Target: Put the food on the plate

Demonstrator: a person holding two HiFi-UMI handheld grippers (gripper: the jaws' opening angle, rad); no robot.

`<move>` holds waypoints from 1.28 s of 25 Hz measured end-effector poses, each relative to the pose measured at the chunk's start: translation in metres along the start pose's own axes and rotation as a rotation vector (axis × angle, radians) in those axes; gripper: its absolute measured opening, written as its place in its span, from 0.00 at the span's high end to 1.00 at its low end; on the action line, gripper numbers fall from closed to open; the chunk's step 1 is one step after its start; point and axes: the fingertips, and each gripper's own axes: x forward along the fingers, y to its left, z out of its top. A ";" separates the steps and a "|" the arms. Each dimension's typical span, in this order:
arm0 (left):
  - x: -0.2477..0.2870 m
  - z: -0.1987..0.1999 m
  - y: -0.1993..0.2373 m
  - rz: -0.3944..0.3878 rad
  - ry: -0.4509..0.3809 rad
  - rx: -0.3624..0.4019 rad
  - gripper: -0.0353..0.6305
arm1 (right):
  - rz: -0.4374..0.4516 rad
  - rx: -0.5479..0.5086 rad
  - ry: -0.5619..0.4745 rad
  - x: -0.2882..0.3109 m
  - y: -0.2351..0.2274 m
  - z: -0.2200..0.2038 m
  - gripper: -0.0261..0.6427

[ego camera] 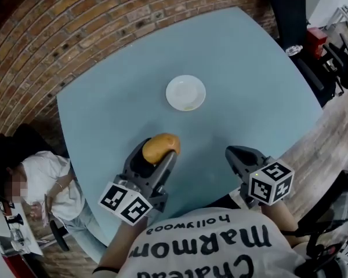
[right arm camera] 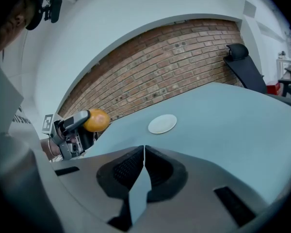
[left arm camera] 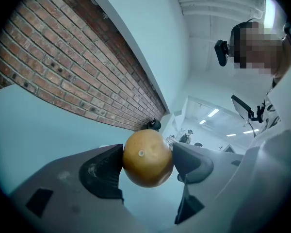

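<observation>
One round orange-brown food piece point(left arm camera: 148, 158) is held tight between the jaws of the left gripper point(ego camera: 158, 153), up above the blue surface point(ego camera: 255, 91). The right gripper point(right arm camera: 144, 152) is closed with nothing in it. One white plate point(ego camera: 185, 92) is seen mid-surface, well apart from both grippers, with bare room all around it. A brick wall point(ego camera: 75, 28) is seen past the far edge.

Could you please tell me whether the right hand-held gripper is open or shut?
Shut. The right hand-held gripper shows its jaws pressed together in its own view, with nothing held between them.
</observation>
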 end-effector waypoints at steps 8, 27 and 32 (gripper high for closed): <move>0.049 -0.006 0.013 0.049 0.045 0.039 0.47 | 0.083 0.003 0.046 0.020 -0.025 0.003 0.94; 0.185 -0.028 0.089 0.124 0.178 0.026 0.47 | 0.123 0.028 0.090 0.047 -0.093 0.023 0.94; 0.208 -0.046 0.106 0.175 0.254 0.117 0.47 | 0.113 0.051 0.100 0.050 -0.103 0.021 0.94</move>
